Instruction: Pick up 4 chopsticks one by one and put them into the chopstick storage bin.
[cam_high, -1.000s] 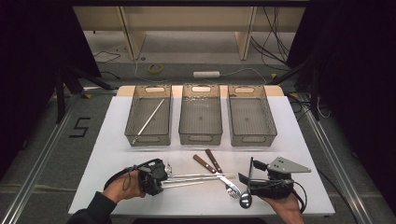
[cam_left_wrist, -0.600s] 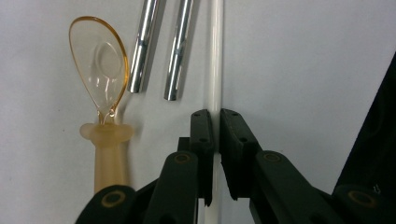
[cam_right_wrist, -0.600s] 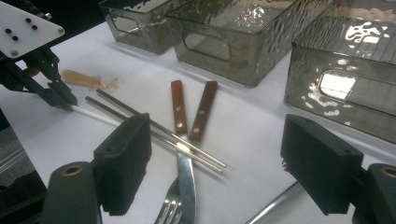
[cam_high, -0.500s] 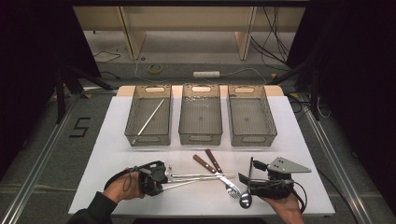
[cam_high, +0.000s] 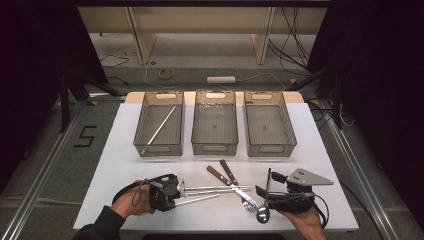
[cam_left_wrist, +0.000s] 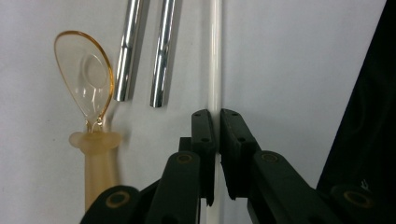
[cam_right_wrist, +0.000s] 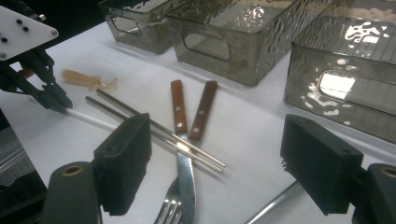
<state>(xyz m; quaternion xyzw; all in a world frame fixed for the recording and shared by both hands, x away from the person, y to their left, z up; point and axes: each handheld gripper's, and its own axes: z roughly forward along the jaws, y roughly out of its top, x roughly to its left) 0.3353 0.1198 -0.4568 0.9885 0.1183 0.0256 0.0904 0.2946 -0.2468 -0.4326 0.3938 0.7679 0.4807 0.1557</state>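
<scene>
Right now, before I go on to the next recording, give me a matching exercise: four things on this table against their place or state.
Things:
1. white stick
2. left bin
3. right gripper
4. amber spoon

Places or states:
A. jaws wide apart above a fork
B. lies loose beside two metal chopsticks
C. clamped in the left gripper
D. holds one long metal rod

Pairs: 1-C, 2-D, 3-A, 4-B

Left gripper (cam_high: 176, 190) shut on white chopstick (cam_high: 200, 200), near 3 bins (cam_high: 214, 148).
</scene>
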